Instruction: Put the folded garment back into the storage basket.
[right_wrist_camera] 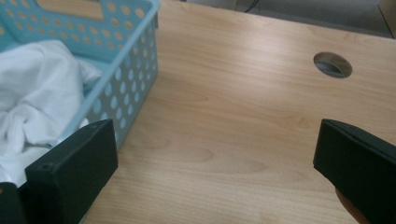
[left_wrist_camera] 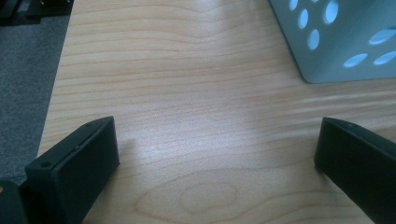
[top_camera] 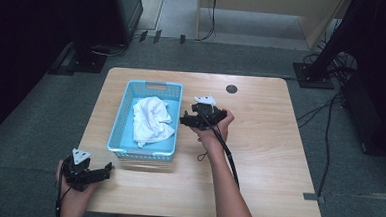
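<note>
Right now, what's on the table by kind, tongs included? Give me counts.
Blue baskets: 1, the basket
White cloths: 1, the cloth, crumpled inside the basket
Tongs: 2, left tongs and right tongs, both open
Total: 4

The high view is evenly lit from above on the wooden table [top_camera: 258,157], while its left and right edges fall into near-black. The basket [top_camera: 126,110] casts a soft shadow along its near side. The picture is slightly soft and grainy. In the left gripper view a pale sheen of glare lies across the wood between the jaws, and the basket's wall [left_wrist_camera: 327,60] is blurred. The right gripper view is bright; the white cloth [right_wrist_camera: 32,102] is nearly washed out, and the near jaws are soft
</note>
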The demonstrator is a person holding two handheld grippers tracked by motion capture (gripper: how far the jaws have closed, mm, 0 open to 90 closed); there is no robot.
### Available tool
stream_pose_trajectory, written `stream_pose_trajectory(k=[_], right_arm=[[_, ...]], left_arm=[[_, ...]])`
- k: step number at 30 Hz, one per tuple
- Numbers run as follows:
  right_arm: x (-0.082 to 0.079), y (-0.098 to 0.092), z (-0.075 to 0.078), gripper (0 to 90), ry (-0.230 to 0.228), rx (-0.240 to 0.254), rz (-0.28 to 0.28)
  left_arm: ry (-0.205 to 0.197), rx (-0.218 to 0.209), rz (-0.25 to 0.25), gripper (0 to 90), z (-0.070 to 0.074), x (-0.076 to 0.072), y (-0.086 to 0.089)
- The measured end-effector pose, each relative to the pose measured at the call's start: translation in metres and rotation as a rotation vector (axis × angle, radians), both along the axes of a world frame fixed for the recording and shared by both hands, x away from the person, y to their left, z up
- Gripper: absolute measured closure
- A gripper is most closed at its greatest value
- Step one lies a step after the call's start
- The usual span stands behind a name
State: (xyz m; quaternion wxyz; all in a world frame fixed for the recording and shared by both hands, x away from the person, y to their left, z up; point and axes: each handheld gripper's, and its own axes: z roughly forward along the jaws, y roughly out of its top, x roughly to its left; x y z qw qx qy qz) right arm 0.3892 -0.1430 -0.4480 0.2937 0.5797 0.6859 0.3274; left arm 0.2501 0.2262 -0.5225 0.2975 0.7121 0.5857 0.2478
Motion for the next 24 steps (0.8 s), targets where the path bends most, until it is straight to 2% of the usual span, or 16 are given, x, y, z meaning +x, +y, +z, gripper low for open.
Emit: stream_pose_trajectory(k=[24], right_arm=[[-0.014,-0.029,-0.058,0.0,0.09,-0.019,-0.046]], left_arm=[[-0.001,0.0,0.0,0.0,0.0,0.0,0.0]])
